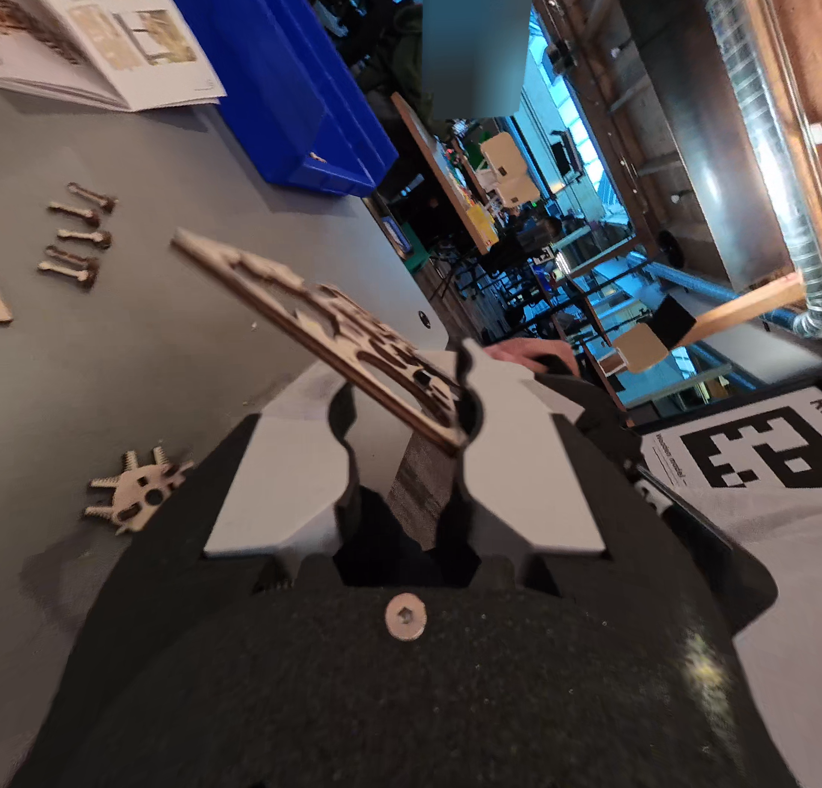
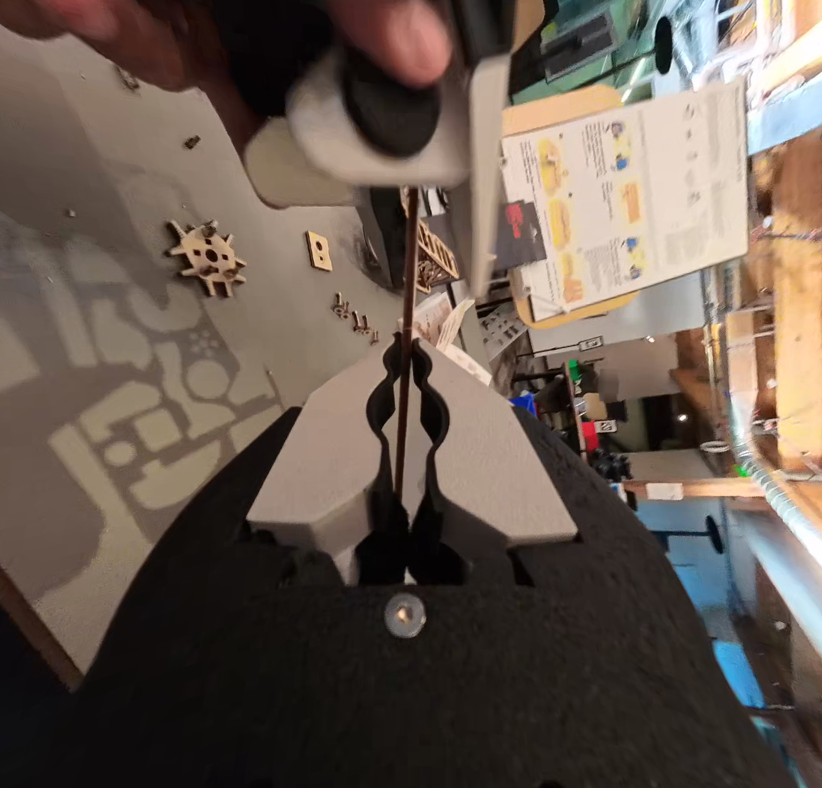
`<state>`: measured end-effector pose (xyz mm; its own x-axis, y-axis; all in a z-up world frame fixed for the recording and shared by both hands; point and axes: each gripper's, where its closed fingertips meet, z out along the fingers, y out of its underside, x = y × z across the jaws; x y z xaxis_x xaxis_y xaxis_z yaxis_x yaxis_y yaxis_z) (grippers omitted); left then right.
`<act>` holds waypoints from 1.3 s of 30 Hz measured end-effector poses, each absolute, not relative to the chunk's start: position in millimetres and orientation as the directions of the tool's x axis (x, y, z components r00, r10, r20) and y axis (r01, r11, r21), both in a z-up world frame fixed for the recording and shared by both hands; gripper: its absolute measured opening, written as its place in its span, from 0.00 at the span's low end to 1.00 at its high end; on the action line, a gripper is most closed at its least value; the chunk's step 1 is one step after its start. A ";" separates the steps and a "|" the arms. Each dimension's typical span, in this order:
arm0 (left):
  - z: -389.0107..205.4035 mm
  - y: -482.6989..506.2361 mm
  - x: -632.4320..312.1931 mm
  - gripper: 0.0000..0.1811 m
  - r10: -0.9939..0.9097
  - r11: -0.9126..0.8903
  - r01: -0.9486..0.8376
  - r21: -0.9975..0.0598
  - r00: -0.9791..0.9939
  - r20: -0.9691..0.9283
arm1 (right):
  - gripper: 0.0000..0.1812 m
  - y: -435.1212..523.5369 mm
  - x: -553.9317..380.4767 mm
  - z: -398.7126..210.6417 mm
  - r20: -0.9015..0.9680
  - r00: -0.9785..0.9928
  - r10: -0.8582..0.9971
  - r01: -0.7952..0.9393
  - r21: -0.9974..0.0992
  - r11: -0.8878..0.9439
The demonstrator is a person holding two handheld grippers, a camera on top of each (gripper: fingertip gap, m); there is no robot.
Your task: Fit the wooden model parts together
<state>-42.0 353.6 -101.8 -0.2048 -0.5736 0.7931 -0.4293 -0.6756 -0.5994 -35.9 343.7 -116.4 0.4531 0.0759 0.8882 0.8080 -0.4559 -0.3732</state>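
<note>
A thin wooden sheet point(image 1: 311, 317) with many cut-out shapes hangs in the air over the grey table point(image 1: 133, 366). My right gripper point(image 2: 404, 344) is shut on this sheet, which shows edge-on in the right wrist view point(image 2: 407, 277) as a dark line between the pads. My left gripper point(image 1: 404, 379) is open. The sheet's near corner lies against its right finger point(image 1: 493, 411), and the left finger point(image 1: 302, 446) stands well clear. The left gripper also shows in the right wrist view point(image 2: 418, 166), open around the sheet's far end, with a hand on it.
A spiked wooden gear part point(image 1: 133, 495) point(image 2: 207, 257), several small wooden pins point(image 1: 80, 237) point(image 2: 356, 317) and a small rectangular plate point(image 2: 319, 251) lie on the table. A blue bin point(image 1: 289, 77) and an instruction booklet point(image 1: 102, 33) sit at the back. The table edge is at the right. Both grippers' tips are close together, under 4 cm apart.
</note>
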 end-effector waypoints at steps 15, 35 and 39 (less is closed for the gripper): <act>-135.7 341.7 -84.0 0.00 -0.563 -0.232 -0.627 -0.744 -0.537 0.628 | 0.11 319.7 -61.8 -131.5 -0.499 0.745 0.443 -0.222 -0.812 -0.540; -172.7 328.4 -84.9 0.00 -0.489 -0.215 -0.681 -0.700 -0.546 0.680 | 0.02 316.2 -62.5 -172.5 -0.652 0.610 0.450 -0.271 -0.706 -0.655; -179.3 323.4 -84.4 0.01 -0.502 -0.183 -0.702 -0.688 -0.535 0.679 | 0.02 316.5 -65.0 -180.2 -0.657 0.610 0.443 -0.250 -0.691 -0.678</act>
<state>-84.4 323.4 -179.3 -0.5354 -0.5018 0.6794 -0.7020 -0.1829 -0.6883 -65.0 316.5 -180.2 0.6103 0.4432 -0.6566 -0.2504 -0.6784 -0.6907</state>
